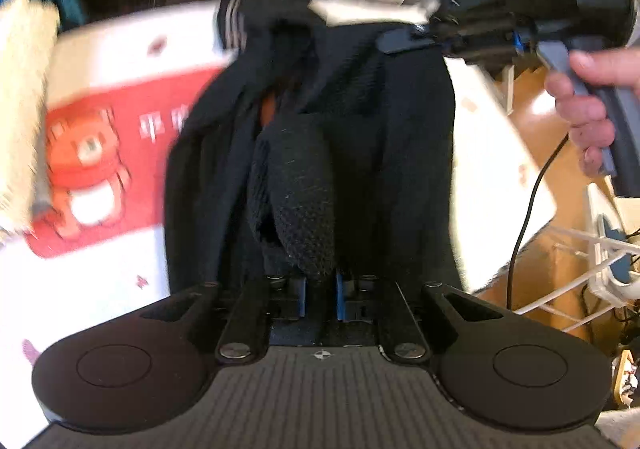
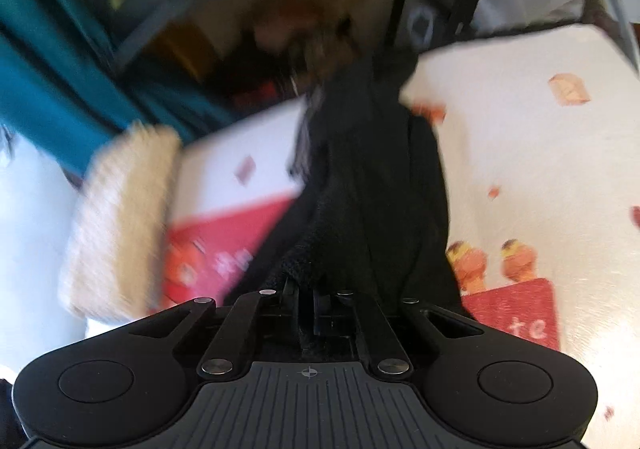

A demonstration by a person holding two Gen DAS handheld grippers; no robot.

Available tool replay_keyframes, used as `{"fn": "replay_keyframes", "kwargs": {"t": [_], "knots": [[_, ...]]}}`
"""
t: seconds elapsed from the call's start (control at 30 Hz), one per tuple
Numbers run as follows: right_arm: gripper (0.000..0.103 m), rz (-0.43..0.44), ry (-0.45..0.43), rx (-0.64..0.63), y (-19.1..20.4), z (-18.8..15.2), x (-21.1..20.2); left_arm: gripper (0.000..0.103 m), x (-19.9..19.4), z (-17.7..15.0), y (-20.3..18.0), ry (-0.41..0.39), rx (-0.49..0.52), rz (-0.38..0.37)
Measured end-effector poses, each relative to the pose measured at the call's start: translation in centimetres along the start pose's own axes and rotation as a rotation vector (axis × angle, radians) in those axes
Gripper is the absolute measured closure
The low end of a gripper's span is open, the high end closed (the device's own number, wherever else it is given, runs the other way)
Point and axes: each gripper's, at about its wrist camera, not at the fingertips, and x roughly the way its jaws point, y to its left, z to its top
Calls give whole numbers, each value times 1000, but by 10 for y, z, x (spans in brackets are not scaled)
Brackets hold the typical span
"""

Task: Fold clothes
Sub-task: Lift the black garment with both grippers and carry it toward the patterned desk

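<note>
Black knit garment (image 1: 316, 153) hangs above the printed bedsheet (image 1: 120, 49), pinched by the left gripper (image 1: 320, 285) at 6 o'clock and the right gripper (image 1: 394, 41) at 1 o'clock. Keep both clamped and level, letting the 2 held edges align.

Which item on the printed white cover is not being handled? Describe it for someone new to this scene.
Start at the white cover with its red cartoon panel. Left of the black garment lies a cream fuzzy bundle. It alone is pale, shaggy and untouched.
</note>
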Motion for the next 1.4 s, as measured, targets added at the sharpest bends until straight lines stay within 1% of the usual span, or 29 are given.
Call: {"fn": "replay_keyframes", "kwargs": {"t": [0.1,0.17,0.23,0.37,0.43,0.53,0.63,0.7,0.77,0.83,0.97,1.03,1.07,1.13,1.2,1.23,1.3,1.33,1.4], "knots": [[98,29,-94,73,-2,2,-54,90,-47,11,-6,-81,-26,-10],[98,42,-155,110,-2,6,-87,90,-76,26,-8,-154,-54,-20],[98,44,-226,104,2,14,-116,90,-101,44,-13,-234,-65,-17],[98,91,-375,119,7,38,-178,90,-143,89,-32,-418,-61,-21],[98,118,-459,116,11,52,-213,90,-158,111,-43,-486,-48,-38],[98,139,-578,98,13,66,-270,90,-174,142,-68,-574,4,-58],[98,126,-686,84,12,71,-322,90,-182,164,-100,-644,51,-124],[98,95,-738,85,4,71,-352,90,-180,171,-123,-658,93,-163],[98,45,-782,89,-13,61,-380,90,-172,175,-149,-648,130,-190],[98,-6,-822,96,-29,52,-405,90,-155,174,-177,-632,155,-230],[98,-55,-882,126,-79,24,-447,90,-129,179,-242,-577,181,-280],[98,-64,-910,168,-116,14,-472,90,-121,184,-278,-562,205,-302],[98,-59,-926,189,-135,7,-484,90,-117,186,-299,-570,231,-301],[98,-36,-956,198,-174,-1,-507,89,-110,191,-343,-603,276,-277],[98,-13,-984,192,-216,-7,-533,89,-101,197,-390,-623,295,-251],[98,-15,-985,182,-235,-8,-547,89,-96,201,-414,-627,302,-243],[98,-34,-995,144,-271,-8,-575,89,-87,210,-458,-625,320,-253],[98,-69,-1007,94,-288,-10,-593,89,-83,214,-477,-616,320,-266],[98,-104,-1032,28,-315,-9,-620,89,-69,228,-513,-585,325,-292]]}}
